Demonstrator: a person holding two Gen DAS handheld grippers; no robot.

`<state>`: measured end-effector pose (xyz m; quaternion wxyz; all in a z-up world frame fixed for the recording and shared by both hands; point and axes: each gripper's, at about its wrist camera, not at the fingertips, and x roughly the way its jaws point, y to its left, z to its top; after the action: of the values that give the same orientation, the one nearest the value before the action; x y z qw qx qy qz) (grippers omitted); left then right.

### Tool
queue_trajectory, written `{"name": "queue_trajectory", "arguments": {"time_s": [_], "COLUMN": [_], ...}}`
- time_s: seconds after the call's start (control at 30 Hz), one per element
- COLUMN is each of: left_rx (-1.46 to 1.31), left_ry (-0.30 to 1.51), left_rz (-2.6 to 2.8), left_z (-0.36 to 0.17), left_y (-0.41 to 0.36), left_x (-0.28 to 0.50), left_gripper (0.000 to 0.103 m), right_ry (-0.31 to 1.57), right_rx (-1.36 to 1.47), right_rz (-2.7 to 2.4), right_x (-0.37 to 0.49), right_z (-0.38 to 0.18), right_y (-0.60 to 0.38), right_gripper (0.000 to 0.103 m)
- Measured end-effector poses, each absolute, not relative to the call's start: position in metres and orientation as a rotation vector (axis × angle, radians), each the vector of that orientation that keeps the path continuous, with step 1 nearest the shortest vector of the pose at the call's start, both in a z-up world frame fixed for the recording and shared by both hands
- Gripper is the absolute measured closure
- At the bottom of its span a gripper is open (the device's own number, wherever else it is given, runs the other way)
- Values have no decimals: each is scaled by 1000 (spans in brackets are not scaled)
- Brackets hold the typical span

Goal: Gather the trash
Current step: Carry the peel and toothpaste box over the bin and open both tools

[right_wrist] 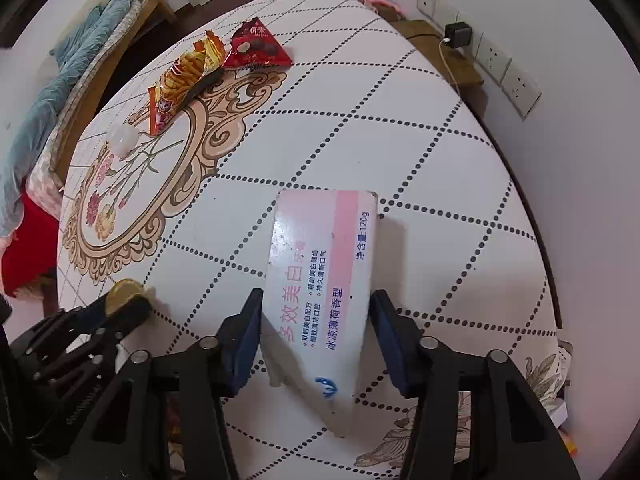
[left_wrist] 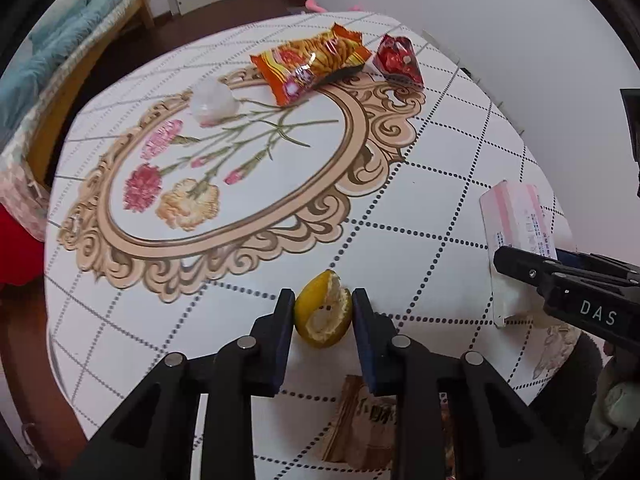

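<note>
Left wrist view: left gripper (left_wrist: pixel 323 312) pinching a yellow citrus peel (left_wrist: pixel 323 310), one pad against each side; peel sits on the desk (left_wrist: pixel 420 208) near the near edge.
Right wrist view: right gripper (right_wrist: pixel 316 332) straddles a white-and-pink toothpaste box (right_wrist: pixel 324 280); left pad touches the box's side, contact at the right pad I can't tell.
Box position: lying flat on the desk, near the near-right edge, long axis running away from the camera.
Other trash: orange snack wrapper (left_wrist: pixel 310 64) and red triangular wrapper (left_wrist: pixel 398 60) side by side at the far edge, just beside each other; the orange one overlaps the ornate oval print.
Cup: small clear plastic cup (left_wrist: pixel 212 102) on the printed flowers, left of the orange wrapper, apart from it.
Desk: white dotted-grid cover with an oval floral print.
Spacing: both grippers close together at the near edge, peel left of the box.
</note>
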<state>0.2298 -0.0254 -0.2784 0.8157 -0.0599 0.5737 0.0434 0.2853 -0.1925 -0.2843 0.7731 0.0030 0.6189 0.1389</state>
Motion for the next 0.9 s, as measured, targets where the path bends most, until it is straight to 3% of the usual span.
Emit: {"name": "queue_trajectory", "arguments": {"time_s": [0.2, 0.47, 0.9], "left_rx": [-140, -202, -298], "left_ry": [1167, 1023, 856], "left_rz": [139, 246, 508], "left_z": [-256, -187, -105], "left_y": [-15, 31, 172], "left_x": [213, 174, 76], "left_gripper": [78, 78, 78], "right_ry": [1325, 1247, 1140], "right_rx": [16, 19, -29], "right_rz": [337, 462, 799], "right_x": [275, 251, 198], "right_z": [-277, -229, -143], "right_y": [-185, -150, -3], "right_gripper": [53, 53, 53]}}
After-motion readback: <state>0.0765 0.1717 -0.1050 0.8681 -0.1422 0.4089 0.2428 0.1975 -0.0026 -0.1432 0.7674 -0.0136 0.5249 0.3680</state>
